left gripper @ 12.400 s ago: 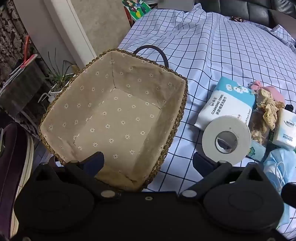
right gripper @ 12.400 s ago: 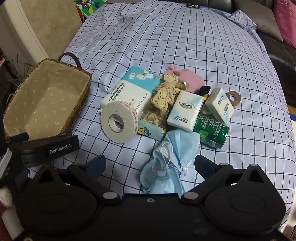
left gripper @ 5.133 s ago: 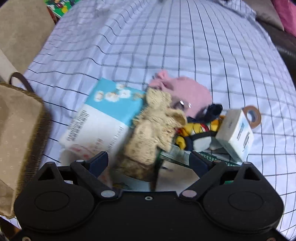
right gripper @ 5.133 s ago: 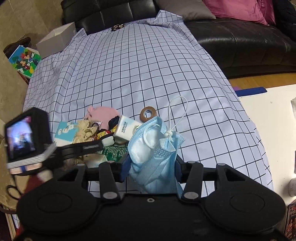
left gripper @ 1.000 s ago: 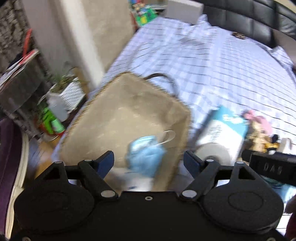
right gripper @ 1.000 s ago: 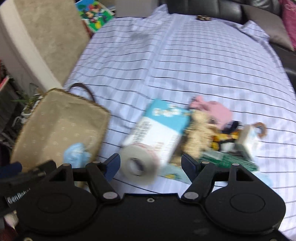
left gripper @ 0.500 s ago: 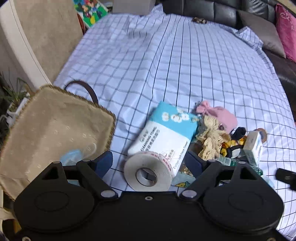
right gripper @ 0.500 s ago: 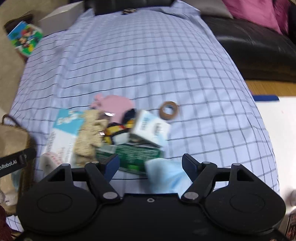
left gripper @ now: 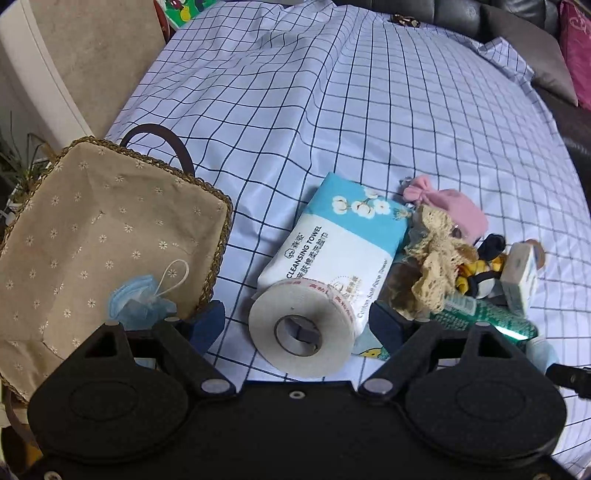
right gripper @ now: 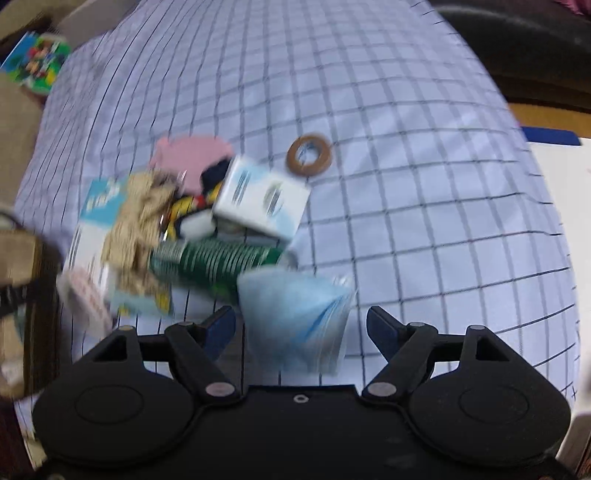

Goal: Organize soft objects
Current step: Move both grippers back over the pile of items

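A lined wicker basket (left gripper: 92, 229) sits at the left with one blue face mask (left gripper: 142, 302) inside. My left gripper (left gripper: 297, 325) is open, hovering just above a white tape roll (left gripper: 303, 328) that leans on a cleansing towel pack (left gripper: 340, 243). A lace cloth (left gripper: 436, 258), a pink pouch (left gripper: 458, 206) and a small tissue pack (left gripper: 521, 273) lie to the right. My right gripper (right gripper: 301, 330) is open over a second blue mask (right gripper: 295, 310) on the checked cloth; the view is blurred.
A green can (right gripper: 218, 258) lies beside the mask, with a small brown tape ring (right gripper: 308, 153) beyond the tissue pack (right gripper: 262, 201). A black sofa (left gripper: 480, 14) runs behind the checked cloth (left gripper: 332, 110). A white panel (left gripper: 44, 74) and plant stand left of the basket.
The blue mask my right gripper carried now lies in the basket. Both grippers have swung back right toward the pile; the right one has dropped low over the second mask.
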`<state>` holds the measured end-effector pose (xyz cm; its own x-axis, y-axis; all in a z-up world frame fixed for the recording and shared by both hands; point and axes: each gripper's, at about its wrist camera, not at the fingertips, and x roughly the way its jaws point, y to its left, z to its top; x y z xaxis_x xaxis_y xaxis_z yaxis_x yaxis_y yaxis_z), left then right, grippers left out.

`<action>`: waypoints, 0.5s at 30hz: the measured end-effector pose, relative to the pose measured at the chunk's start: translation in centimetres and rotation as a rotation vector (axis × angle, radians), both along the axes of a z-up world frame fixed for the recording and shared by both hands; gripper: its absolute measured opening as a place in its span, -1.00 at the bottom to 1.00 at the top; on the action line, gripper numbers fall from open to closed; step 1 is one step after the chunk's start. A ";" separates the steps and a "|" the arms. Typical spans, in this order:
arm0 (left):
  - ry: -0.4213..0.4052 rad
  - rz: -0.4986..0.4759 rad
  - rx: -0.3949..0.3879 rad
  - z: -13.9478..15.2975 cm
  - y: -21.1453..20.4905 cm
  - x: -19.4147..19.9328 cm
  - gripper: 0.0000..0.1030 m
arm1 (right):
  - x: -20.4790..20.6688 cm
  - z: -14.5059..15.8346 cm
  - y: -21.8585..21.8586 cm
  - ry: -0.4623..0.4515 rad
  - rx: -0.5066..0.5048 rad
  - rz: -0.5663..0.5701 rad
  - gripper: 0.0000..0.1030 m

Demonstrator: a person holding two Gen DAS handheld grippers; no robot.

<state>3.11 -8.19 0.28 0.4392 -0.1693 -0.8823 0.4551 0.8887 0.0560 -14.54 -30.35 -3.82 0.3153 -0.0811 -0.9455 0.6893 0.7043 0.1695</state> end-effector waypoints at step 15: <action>0.033 -0.036 0.051 -3.7 1.3 -0.2 0.77 | 4.0 -3.2 3.7 0.118 -0.166 0.162 0.74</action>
<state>2.90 -6.93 -3.38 0.4043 -0.1388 -0.9040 0.4887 0.8683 0.0852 -10.59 -26.61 -7.02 0.2249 -0.1957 -0.9545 0.5732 0.8187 -0.0328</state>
